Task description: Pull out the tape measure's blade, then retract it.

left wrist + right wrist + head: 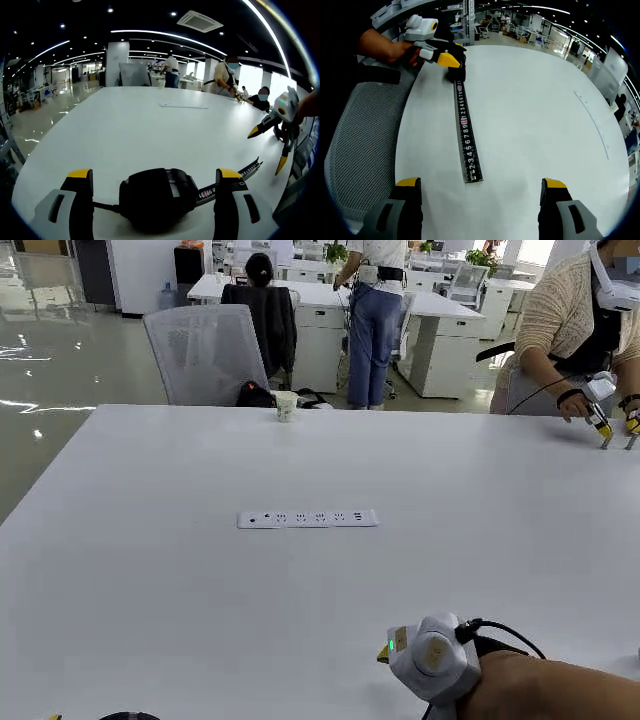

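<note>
On worktop [530,100], blade [466,135] lies extended; case [157,200] sits between left gripper [154,173] jaws, apart, unclamped. Near blade tip, right gripper [481,182] apart. Clamp case first; guide tip back slowly.

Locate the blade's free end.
In the right gripper view, the blade's tip lies on the white table just ahead of the open right gripper, nearer the view's left jaw.

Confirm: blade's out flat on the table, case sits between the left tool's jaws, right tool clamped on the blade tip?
Not clamped. The right gripper view shows the right tool open, with the tip of the blade lying free on the table, touching neither jaw. The rest stands.
</note>
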The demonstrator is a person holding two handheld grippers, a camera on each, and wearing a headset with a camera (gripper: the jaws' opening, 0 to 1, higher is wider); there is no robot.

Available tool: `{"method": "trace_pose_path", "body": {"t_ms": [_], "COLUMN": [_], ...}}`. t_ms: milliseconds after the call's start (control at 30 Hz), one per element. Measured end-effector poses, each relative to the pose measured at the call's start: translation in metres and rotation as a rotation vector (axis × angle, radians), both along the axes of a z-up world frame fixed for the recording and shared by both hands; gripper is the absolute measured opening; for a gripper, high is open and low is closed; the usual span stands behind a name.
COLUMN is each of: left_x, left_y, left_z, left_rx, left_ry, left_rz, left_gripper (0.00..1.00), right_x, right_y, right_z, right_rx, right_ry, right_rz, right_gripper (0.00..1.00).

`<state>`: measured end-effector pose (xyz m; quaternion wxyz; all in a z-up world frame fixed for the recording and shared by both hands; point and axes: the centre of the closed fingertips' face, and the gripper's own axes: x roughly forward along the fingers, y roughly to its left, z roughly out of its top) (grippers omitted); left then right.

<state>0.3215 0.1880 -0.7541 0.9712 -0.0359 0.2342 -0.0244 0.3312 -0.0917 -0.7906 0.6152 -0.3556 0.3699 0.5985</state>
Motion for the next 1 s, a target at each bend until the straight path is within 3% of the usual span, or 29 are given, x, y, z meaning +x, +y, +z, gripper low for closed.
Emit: {"method": "trace_pose_path", "body": {"t_ms": [100, 200, 333, 500, 700, 833, 1000], "left_x": [-0.001, 0.0, -0.005, -0.003, -0.002, -0.002, -0.002], "left_y": [0.0, -0.002, -0.004, -0.003, -0.001, 0.002, 0.0], "left_z": [-0.002, 0.001, -0.008, -0.007, -0.011, -0.013, -0.013], "left_rx": [-0.003, -0.042, -0.011, -0.003, 0.003, 0.035, 0.038], "left_ry": [0.004, -0.004, 0.017, 0.001, 0.004, 0.007, 0.005], "left_rz": [0.022, 0.051, 0.026, 0.023, 0.014, 0.011, 0.001], "left_gripper": [0.99, 0.99, 0.99, 0.99, 0.99, 0.99, 0.99], "right_x": [0.0, 0.001, -0.001, 0.0, -0.004, -0.008, -0.012], "right_y": [0.001, 0.0, 0.002, 0.002, 0.008, 0.008, 0.007], "right_z": [-0.002, -0.005, -0.007, -0.011, -0.008, -0.01, -0.011], "right_rx": [-0.005, -0.018, -0.016, -0.022, -0.013, -0.027, -0.042], "right_ry": [0.009, 0.01, 0.017, 0.009, 0.01, 0.024, 0.031], "right_rz": [0.001, 0.011, 0.021, 0.036, 0.07, 0.084, 0.108], "right_gripper": [0.99, 0.91, 0.87, 0.79, 0.62, 0.53, 0.42]}}
